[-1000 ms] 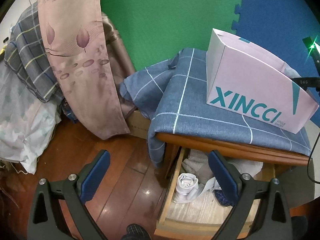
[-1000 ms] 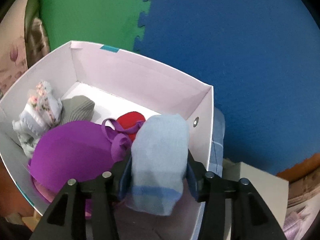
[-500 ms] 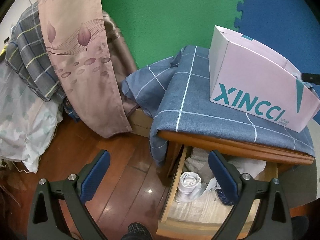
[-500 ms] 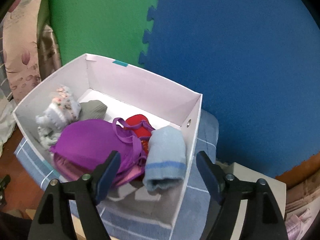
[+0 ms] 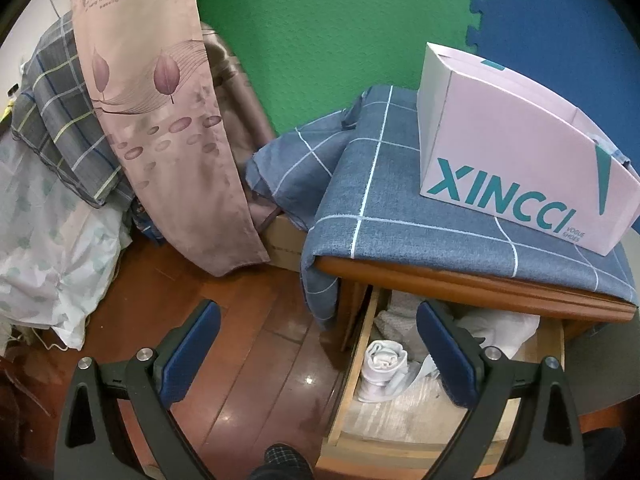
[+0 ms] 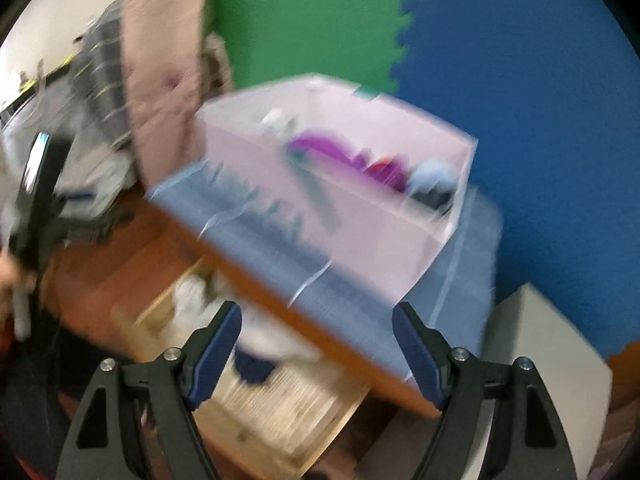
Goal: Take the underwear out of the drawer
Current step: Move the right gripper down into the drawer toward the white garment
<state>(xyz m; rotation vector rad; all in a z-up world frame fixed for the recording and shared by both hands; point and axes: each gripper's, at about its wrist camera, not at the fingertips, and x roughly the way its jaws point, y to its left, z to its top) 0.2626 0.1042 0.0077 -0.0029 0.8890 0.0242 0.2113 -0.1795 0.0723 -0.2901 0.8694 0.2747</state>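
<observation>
An open wooden drawer (image 5: 352,376) under a small table holds a rolled white garment (image 5: 382,364) and other pale cloth. It shows blurred in the right wrist view (image 6: 256,396), with white and dark navy items inside. A pink XINCCI box (image 5: 516,152) on the blue checked cloth holds a purple bra (image 6: 324,148), a red item and the light blue folded underwear (image 6: 434,174). My left gripper (image 5: 318,352) is open and empty above the floor and the drawer's left side. My right gripper (image 6: 318,344) is open and empty, in front of the table above the drawer.
Blue checked cloth (image 5: 396,200) covers the table top. A pink leaf-print curtain (image 5: 160,100), plaid fabric and white bedding (image 5: 44,240) stand at left. Green and blue foam mats cover the wall. A pale box (image 6: 552,364) sits right of the table.
My right gripper let go of the light blue underwear in the pink box, opened, and pulled back and down toward the drawer. The left gripper hardly moved.
</observation>
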